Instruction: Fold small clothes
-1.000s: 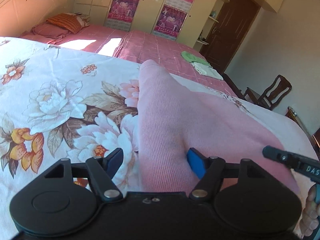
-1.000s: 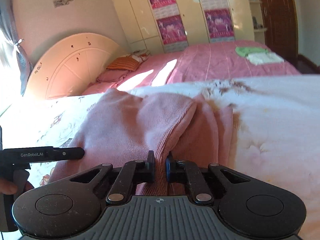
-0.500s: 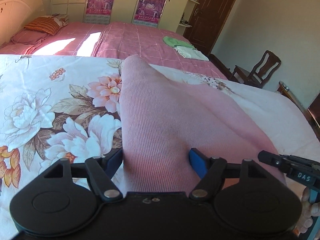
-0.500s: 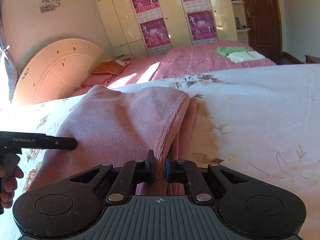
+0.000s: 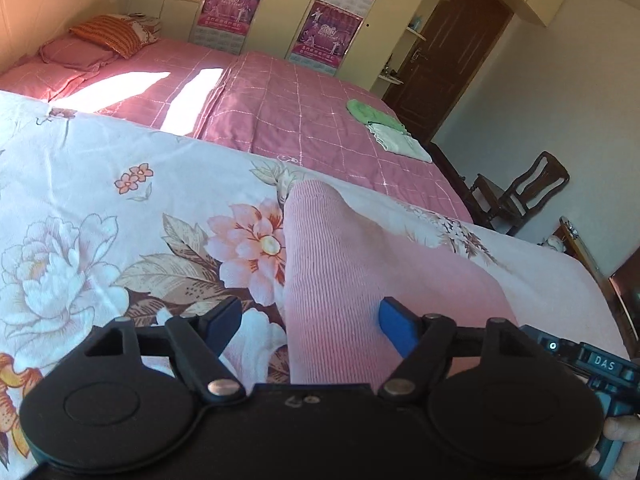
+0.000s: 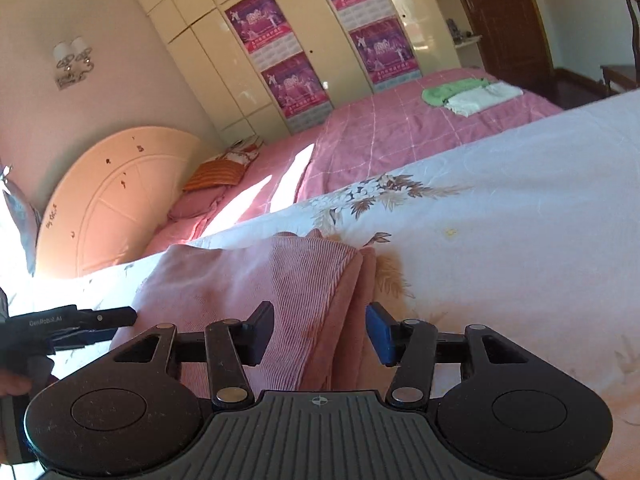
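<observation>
1. The left gripper [image 5: 310, 322] has its fingers spread apart, grasping nothing, straddling the pink garment [image 5: 360, 280].
2. The right gripper [image 6: 320, 330] is likewise released over the garment's folded edge.
3. The garment lies on the floral sheet [image 5: 80, 208].
4. Beyond, folded green and white cloths [image 6: 468, 96] rest on the pink bed [image 6: 400, 128].

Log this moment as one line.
left tool: open | right tool: open | pink ribbed knit garment: folded on floral white bedspread
</observation>
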`<state>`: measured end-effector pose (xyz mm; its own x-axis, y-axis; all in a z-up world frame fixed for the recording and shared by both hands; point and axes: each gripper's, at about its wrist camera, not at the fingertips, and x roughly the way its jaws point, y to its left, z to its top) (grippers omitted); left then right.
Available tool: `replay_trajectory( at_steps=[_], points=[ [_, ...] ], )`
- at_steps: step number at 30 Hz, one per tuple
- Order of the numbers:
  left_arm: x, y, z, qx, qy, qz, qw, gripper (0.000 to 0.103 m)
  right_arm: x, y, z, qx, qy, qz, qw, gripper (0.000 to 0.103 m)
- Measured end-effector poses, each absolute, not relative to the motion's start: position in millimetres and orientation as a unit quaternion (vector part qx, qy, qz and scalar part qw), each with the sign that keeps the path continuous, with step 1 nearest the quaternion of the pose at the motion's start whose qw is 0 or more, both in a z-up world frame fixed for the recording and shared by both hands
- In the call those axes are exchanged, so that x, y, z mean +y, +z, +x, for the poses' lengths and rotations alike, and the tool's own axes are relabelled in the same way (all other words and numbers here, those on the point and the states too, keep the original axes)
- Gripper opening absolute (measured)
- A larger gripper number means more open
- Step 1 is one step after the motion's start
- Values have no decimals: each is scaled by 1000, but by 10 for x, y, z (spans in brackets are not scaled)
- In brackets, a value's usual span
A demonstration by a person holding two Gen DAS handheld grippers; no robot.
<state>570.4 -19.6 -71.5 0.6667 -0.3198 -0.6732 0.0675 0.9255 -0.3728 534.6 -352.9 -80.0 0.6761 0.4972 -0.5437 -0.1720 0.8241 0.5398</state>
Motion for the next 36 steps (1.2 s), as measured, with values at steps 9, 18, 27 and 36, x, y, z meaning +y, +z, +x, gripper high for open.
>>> replay_trajectory(
  at_steps=[9, 18, 27, 36],
  points=[
    [-459, -1013, 5890, 406, -123, -103, 900, 80, -3519, -910, 5279, 361, 143, 156, 908, 6],
    [-301, -622, 5304, 371, -140, -81, 914, 67, -3509, -456, 4770, 321, 170, 115, 925, 7],
    [-301, -883, 4581, 403, -138, -89, 900, 73, -3006, -711, 3965, 369, 224, -64, 900, 4],
    [-423, -840, 4270, 408, -111, -34, 906, 79, -3152, -510, 3886, 336, 200, -2, 920, 0]
  ],
)
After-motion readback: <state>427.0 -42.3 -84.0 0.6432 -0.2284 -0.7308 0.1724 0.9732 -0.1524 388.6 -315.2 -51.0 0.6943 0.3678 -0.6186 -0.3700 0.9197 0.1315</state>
